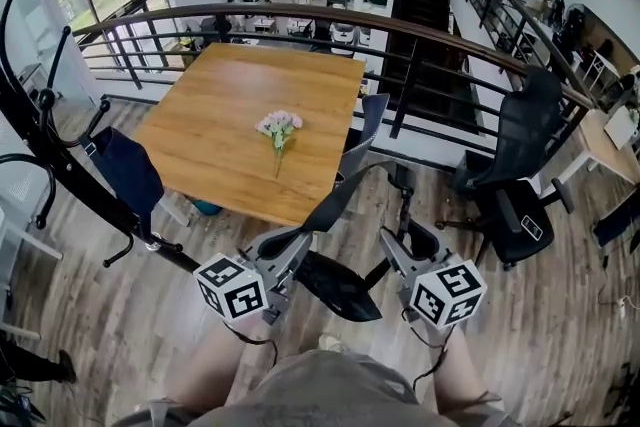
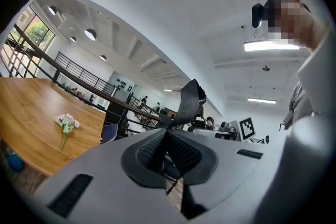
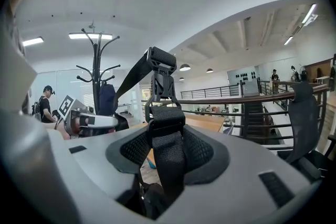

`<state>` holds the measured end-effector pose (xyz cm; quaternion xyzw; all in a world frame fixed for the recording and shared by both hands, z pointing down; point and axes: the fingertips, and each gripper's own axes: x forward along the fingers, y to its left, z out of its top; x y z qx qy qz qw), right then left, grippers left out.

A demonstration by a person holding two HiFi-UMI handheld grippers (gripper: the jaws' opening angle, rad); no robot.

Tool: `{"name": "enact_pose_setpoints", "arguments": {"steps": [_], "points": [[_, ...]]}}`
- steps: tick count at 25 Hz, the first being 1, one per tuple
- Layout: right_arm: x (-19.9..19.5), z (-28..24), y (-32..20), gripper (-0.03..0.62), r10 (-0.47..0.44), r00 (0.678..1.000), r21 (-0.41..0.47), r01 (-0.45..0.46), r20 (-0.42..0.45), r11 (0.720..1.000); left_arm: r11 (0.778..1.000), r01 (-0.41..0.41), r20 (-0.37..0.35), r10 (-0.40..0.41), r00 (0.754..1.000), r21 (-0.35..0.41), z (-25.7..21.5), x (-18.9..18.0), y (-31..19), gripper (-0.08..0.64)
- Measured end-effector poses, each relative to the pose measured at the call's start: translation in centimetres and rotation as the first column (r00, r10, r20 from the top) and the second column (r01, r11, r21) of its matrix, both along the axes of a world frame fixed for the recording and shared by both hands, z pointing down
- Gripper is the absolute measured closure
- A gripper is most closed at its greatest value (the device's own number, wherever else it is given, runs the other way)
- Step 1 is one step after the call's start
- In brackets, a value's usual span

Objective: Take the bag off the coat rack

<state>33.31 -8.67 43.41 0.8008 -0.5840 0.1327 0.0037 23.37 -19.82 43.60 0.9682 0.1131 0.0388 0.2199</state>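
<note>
A black bag hangs low between my two grippers, clear of the coat rack at the far left. Its strap rises from the left gripper, peaks near the table's edge and drops to the right gripper. In the left gripper view the left gripper is shut on the thin strap. In the right gripper view the right gripper holds the wide webbing just below the buckle. The coat rack stands behind, to the left.
A navy bag still hangs on the rack. A wooden table with a small bunch of flowers stands ahead. A black office chair is at the right, and a curved railing runs behind the table.
</note>
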Motion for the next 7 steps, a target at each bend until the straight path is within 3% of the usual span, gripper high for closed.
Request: {"name": "enact_pose_setpoints", "arguments": {"steps": [7], "points": [[-1.2, -0.7, -1.1, 0.393, -0.039, 0.999, 0.01, 0.039, -0.016, 0.999, 1.0, 0.024, -0.018, -0.024, 1.0, -0.001, -0.8, -1.3, -0.5, 0.545]]}}
